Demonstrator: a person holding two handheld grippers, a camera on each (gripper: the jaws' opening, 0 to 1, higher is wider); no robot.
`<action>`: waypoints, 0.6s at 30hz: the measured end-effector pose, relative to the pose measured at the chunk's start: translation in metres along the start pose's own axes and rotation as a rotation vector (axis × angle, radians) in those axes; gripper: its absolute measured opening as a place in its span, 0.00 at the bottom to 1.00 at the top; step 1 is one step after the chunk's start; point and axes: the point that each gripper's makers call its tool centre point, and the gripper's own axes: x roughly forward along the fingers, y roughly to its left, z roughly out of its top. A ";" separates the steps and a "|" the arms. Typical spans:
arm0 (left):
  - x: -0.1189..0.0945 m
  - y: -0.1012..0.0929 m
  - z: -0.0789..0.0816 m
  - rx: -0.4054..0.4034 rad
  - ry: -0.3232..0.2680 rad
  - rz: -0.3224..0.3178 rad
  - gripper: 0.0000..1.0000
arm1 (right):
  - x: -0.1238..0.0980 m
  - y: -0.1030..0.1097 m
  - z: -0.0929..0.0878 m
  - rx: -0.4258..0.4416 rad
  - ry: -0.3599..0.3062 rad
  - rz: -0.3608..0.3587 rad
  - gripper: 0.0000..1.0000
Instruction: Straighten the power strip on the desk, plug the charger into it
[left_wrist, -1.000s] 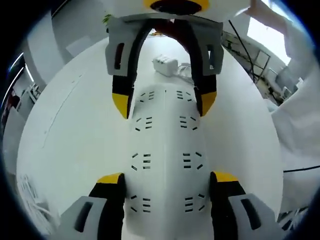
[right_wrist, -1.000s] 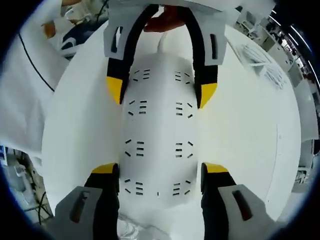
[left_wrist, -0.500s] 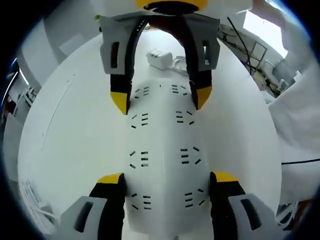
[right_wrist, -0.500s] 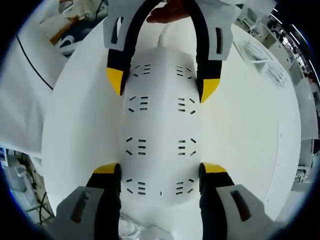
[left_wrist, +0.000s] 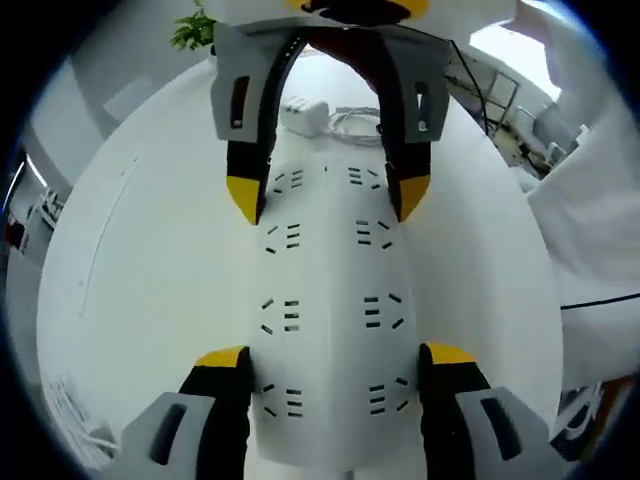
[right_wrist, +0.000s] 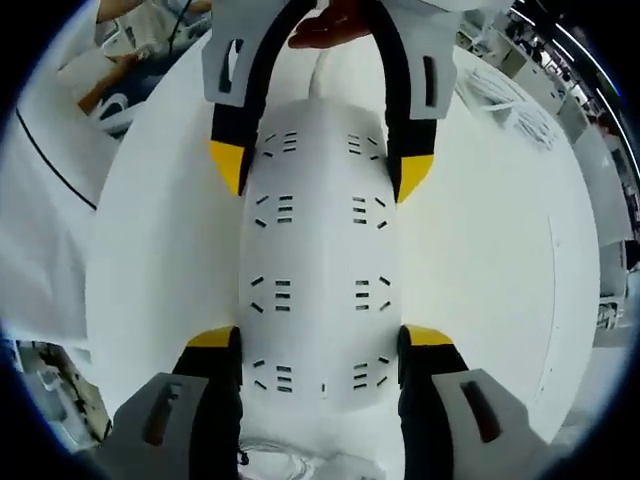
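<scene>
charger (left_wrist: 303, 112) nearer; white strip (left_wrist: 328, 320) flat

One long white plastic power strip (left_wrist: 328, 300) with two rows of sockets, one small white boxy charger (left_wrist: 303, 112) with coiled cable, two yellow-tipped black grippers, one round white desk (left_wrist: 150, 260).

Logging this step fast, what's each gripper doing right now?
Left gripper: closed on one end of the white plastic power strip.
Right gripper: closed on its other end.
</scene>
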 end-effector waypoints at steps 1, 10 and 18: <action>0.000 0.000 0.000 0.003 0.001 -0.001 0.69 | 0.000 0.000 0.000 0.010 0.000 -0.006 0.62; 0.001 -0.003 0.000 0.019 0.022 -0.006 0.69 | -0.001 0.005 -0.002 0.046 0.002 -0.013 0.62; 0.002 0.000 0.001 0.035 0.034 -0.012 0.68 | -0.001 0.009 -0.004 0.092 0.004 -0.025 0.62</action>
